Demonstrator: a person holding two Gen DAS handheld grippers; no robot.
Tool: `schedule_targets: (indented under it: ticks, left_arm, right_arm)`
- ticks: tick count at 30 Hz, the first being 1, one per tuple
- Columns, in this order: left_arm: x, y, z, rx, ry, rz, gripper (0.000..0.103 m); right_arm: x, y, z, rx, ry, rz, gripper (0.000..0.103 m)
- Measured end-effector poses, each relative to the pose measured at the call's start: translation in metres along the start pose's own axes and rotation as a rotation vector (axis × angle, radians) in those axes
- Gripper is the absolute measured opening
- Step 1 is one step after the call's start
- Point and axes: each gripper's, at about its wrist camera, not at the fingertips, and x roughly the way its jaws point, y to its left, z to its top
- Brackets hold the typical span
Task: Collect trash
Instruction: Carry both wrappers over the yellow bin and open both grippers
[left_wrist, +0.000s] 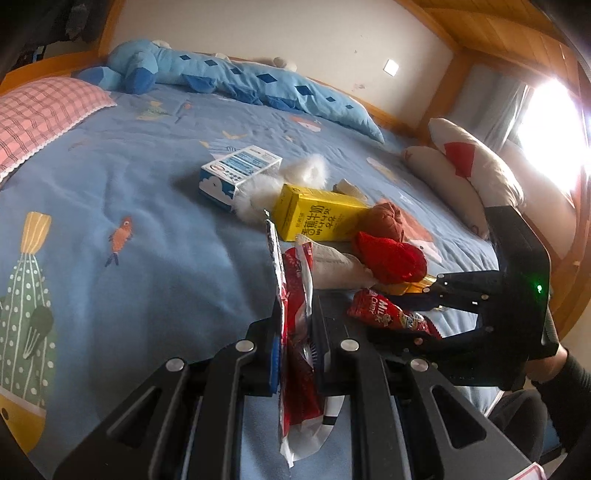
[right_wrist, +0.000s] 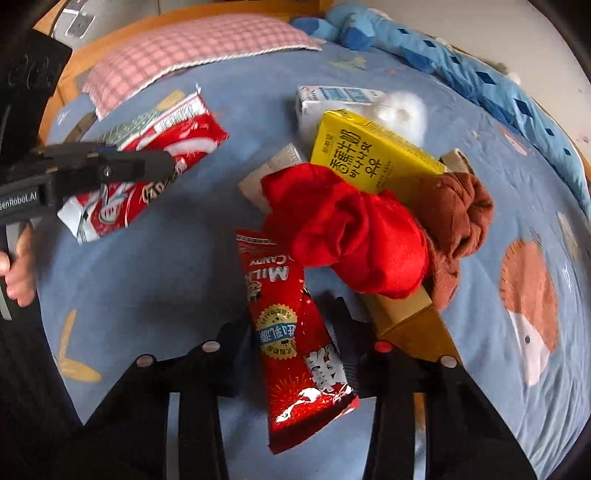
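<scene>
- The left gripper (left_wrist: 293, 317) has its fingers pinched on a red-and-white snack wrapper (left_wrist: 297, 354), held edge-on above the blue quilt (left_wrist: 147, 221). The film looks thin and slick, so it could slide out if the hold loosens or the wrapper catches on something.
- The right gripper (right_wrist: 291, 332) is clamped on a red milk-candy packet (right_wrist: 291, 332), which hangs out on both sides of the fingers. The free ends may flap and brush the pile nearby.
- That pile is just ahead: a red sock (right_wrist: 351, 236) and a brown sock (right_wrist: 458, 221) lie against a yellow banana-milk carton (right_wrist: 373, 155), with a white-and-blue carton (left_wrist: 236, 173) and a white fluffy thing (left_wrist: 310, 170) behind. I'd guess the socks are not trash, and a careless reach could drag one along.
- A tan cardboard box (right_wrist: 410, 314) sits partly under the red sock, close to the right fingers. Knocking it could shift the pile.
- The two grippers are near each other, so they or their wrappers could collide.
- No bin is in sight, so both wrappers must be carried somewhere unseen.
</scene>
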Motion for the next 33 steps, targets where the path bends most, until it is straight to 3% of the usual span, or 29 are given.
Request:
schedule_targets:
  ticks: [8, 14, 22, 33]
  left_arm:
    - [-0.011, -0.011, 0.0, -0.014, -0.013, -0.077, 0.014]
    - [-0.026, -0.047, -0.007, 0.032, -0.016, -0.129, 0.014]
    - [-0.056, -0.136, -0.032, 0.172, -0.009, -0.294, 0.014]
    - [-0.06, -0.272, -0.083, 0.385, 0.095, -0.508, 0.014]
  right_arm:
    - [-0.044, 0.021, -0.03, 0.056, -0.093, -0.023, 0.031]
    - [-0.101, 0.027, -0.065, 0.194, -0.194, -0.036, 0.031]
    - [-0.184, 0.031, -0.13, 0.34, -0.308, -0.088, 0.031]
    - [-0.287, 0.033, -0.254, 0.57, -0.369, -0.286, 0.031]
